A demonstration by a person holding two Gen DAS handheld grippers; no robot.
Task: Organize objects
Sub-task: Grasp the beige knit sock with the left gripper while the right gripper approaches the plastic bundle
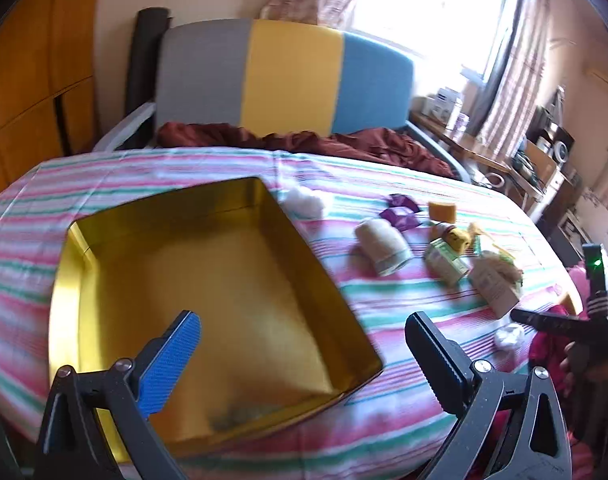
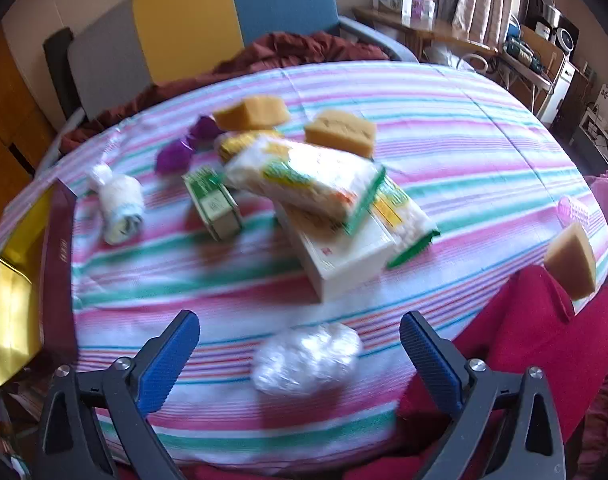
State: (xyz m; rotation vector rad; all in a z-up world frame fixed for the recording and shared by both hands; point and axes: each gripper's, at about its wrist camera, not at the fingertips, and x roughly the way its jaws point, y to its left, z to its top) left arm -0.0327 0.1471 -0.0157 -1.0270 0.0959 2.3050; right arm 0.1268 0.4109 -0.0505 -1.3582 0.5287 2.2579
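Note:
A gold-lined open tin box (image 1: 208, 280) sits on the striped tablecloth (image 1: 144, 168); its edge shows at far left in the right wrist view (image 2: 16, 300). My left gripper (image 1: 304, 344) is open and empty above the box's near corner. My right gripper (image 2: 300, 348) is open and empty, its fingers either side of a clear-wrapped white ball (image 2: 305, 358). Beyond lie a white carton (image 2: 343, 256) with a noodle packet (image 2: 307, 182) on it, a small green box (image 2: 216, 202), a wrapped roll (image 2: 118, 204), sponges (image 2: 339, 132) and purple wrappers (image 2: 180, 154).
A grey, yellow and blue chair (image 1: 284, 80) with dark red cloth (image 1: 304, 142) stands behind the table. A sponge wedge (image 2: 571, 260) and red cloth (image 2: 535, 332) are at the right edge. A cluttered desk (image 2: 463, 44) stands by the window.

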